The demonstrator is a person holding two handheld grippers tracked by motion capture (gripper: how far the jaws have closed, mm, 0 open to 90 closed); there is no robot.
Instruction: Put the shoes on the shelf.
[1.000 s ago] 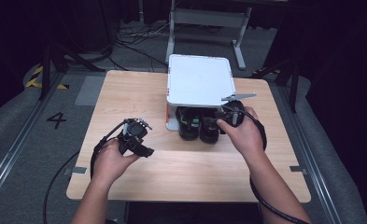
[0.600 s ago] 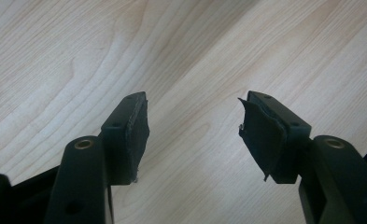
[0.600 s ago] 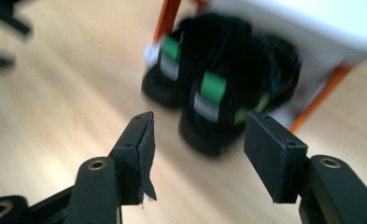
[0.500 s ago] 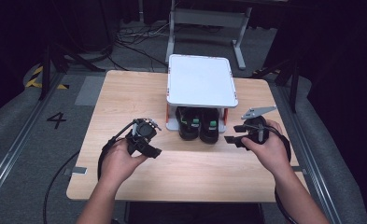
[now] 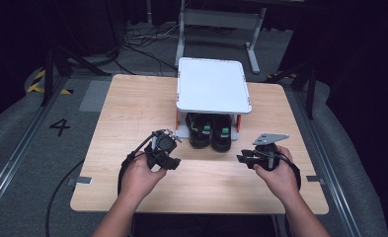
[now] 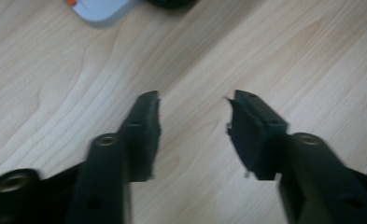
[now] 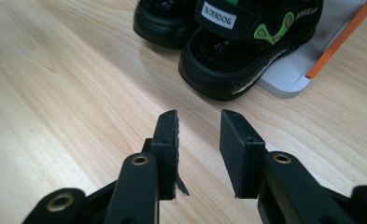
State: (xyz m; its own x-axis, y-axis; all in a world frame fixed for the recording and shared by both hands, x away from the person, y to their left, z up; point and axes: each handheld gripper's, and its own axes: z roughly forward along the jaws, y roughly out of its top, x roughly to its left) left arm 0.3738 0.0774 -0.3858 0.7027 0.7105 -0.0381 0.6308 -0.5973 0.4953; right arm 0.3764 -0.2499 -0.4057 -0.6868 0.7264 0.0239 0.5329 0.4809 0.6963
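Two black rubbery sandals with green accents (image 5: pixel 211 131) sit side by side under a white tray-like stand with orange legs (image 5: pixel 213 85) at the 12 o'clock part of the pale wooden table (image 5: pixel 132 103); they look light, flexible and grippy, best taken by the heel rim or strap. The left gripper (image 6: pixel 194 123), at 7 o'clock of the pair, and the right gripper (image 7: pixel 199 135), at 4 o'clock, have both just been closing, yet each is released with nothing between its jaws.

Worktop (image 7: pixel 69 93): pale wood grain, smooth satin. Sandals (image 7: pixel 246 51) ahead of right gripper (image 7: pixel 199 135): matt black rubbery plastic. Gripper pads: matt black, ribbed.
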